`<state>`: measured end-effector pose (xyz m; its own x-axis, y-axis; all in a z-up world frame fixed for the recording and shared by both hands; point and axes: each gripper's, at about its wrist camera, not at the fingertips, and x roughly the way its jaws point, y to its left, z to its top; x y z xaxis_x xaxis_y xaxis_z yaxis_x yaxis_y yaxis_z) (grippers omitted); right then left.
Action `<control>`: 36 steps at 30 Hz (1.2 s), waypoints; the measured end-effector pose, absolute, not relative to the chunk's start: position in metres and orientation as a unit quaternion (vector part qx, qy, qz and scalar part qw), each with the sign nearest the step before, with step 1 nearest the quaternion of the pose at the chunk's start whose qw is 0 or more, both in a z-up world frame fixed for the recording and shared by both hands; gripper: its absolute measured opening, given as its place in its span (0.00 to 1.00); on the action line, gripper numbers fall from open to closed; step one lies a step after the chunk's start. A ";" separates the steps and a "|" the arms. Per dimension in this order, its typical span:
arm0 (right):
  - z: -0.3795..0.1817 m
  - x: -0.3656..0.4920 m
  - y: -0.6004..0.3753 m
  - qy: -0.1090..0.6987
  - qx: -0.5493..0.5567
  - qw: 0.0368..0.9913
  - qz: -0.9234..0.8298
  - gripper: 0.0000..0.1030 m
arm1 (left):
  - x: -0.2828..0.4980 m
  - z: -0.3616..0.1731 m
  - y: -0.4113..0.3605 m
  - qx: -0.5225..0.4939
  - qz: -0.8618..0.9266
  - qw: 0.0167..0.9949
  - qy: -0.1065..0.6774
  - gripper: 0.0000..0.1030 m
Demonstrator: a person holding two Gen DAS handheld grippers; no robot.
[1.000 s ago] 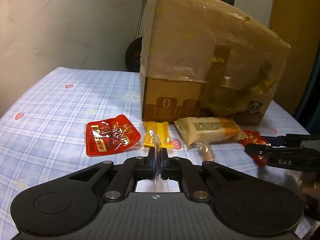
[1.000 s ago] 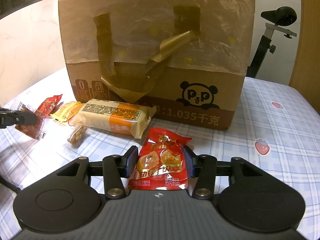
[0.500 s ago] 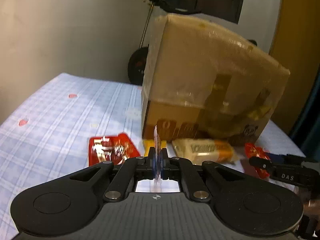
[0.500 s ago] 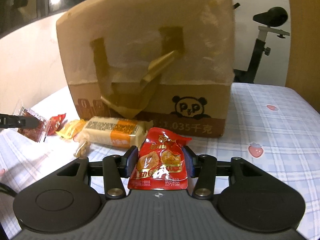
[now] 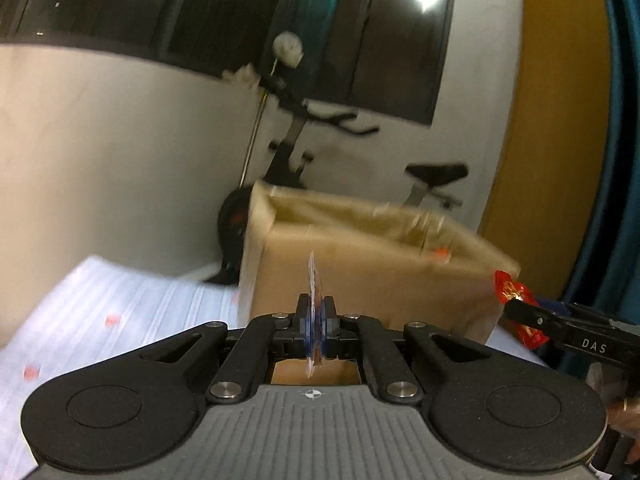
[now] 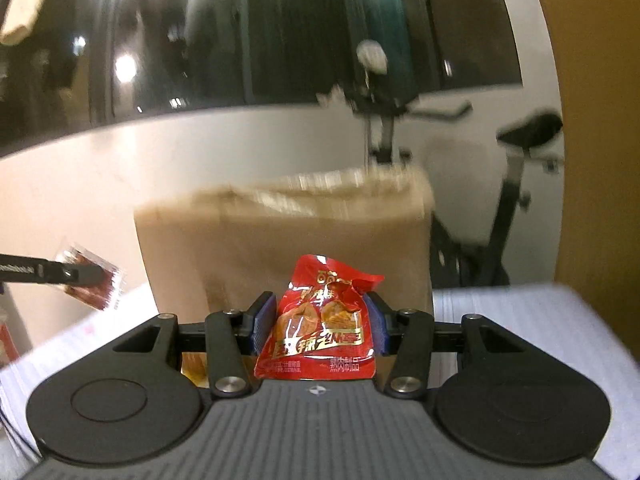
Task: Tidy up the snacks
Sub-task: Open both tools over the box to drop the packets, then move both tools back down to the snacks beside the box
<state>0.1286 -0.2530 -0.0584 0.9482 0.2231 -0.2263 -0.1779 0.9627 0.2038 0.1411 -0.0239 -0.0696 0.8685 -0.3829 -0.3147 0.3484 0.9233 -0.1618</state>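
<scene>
Box (image 5: 372, 276) height is what the move turns on — its open top lies ahead of and below both grippers. A red packet (image 6: 320, 320) is clamped upright by the right gripper (image 6: 318, 326); a thin clear packet (image 5: 314, 300), seen edge-on, is pinched by the left gripper (image 5: 316, 322). The box's inside is blurred — its contents cannot be made out.

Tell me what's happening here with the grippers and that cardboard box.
A person is sorting snacks with two handheld grippers. The right gripper is clamped on a red snack packet, and the left gripper is shut on a thin clear-wrapped packet, seen edge-on in its own camera. Both are held up in front of the open-topped cardboard box standing on the checked tablecloth; neither snack is in the box yet.
</scene>
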 end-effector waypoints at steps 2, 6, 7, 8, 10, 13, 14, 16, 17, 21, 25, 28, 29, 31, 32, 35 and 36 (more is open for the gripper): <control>-0.039 0.134 -0.254 0.105 0.086 0.985 0.111 0.49 | 0.148 -0.056 -0.029 -0.047 -0.193 0.968 0.154 0.05; -0.008 0.154 -0.255 0.077 0.072 0.987 0.118 0.49 | 0.168 -0.030 -0.041 -0.048 -0.208 0.969 0.122 0.05; -0.003 0.161 -0.256 0.072 0.071 0.988 0.121 0.49 | 0.177 -0.025 -0.045 -0.046 -0.208 0.970 0.119 0.05; 0.002 0.169 -0.255 0.071 0.065 0.988 0.123 0.49 | 0.185 -0.023 -0.050 -0.045 -0.209 0.970 0.119 0.05; 0.008 0.189 -0.252 0.076 0.049 0.988 0.125 0.49 | 0.204 -0.018 -0.059 -0.045 -0.210 0.969 0.120 0.05; 0.010 0.220 -0.244 0.092 0.037 0.987 0.127 0.49 | 0.228 -0.014 -0.072 -0.028 -0.206 0.970 0.122 0.05; 0.010 0.231 -0.243 0.098 0.035 0.987 0.126 0.49 | 0.237 -0.015 -0.077 -0.025 -0.208 0.970 0.125 0.05; 0.009 0.247 -0.240 0.111 0.039 0.985 0.124 0.49 | 0.254 -0.019 -0.084 -0.020 -0.216 0.966 0.141 0.05; 0.007 0.257 -0.240 0.121 0.043 0.984 0.125 0.49 | 0.262 -0.021 -0.087 -0.019 -0.219 0.964 0.150 0.06; 0.000 0.277 -0.236 0.152 0.040 0.979 0.127 0.55 | 0.277 -0.027 -0.087 -0.010 -0.215 0.961 0.173 0.46; -0.003 0.275 -0.236 0.152 0.036 0.980 0.123 0.83 | 0.266 -0.027 -0.069 -0.022 -0.193 0.970 0.149 0.88; -0.002 0.267 -0.242 0.140 0.049 0.982 0.118 0.94 | 0.270 -0.027 -0.060 -0.036 -0.181 0.969 0.167 0.90; -0.002 0.264 -0.246 0.138 0.059 0.982 0.115 0.98 | 0.271 -0.028 -0.057 -0.038 -0.172 0.968 0.181 0.90; -0.003 0.260 -0.257 0.134 0.091 0.980 0.119 1.00 | 0.272 -0.028 -0.050 -0.043 -0.158 0.966 0.200 0.90; -0.002 0.259 -0.262 0.139 0.107 0.977 0.123 1.00 | 0.271 -0.028 -0.045 -0.048 -0.152 0.966 0.204 0.90; -0.001 0.253 -0.266 0.136 0.104 0.979 0.113 1.00 | 0.266 -0.028 -0.030 -0.076 -0.140 0.966 0.201 0.91; -0.001 0.248 -0.268 0.124 0.104 0.980 0.114 1.00 | 0.265 -0.028 -0.026 -0.083 -0.137 0.966 0.202 0.91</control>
<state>0.2484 -0.2677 -0.0007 0.9431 0.2496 -0.2199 -0.1977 0.9522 0.2329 0.2645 -0.0257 -0.0280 0.8807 -0.2987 -0.3678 0.2315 0.9486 -0.2159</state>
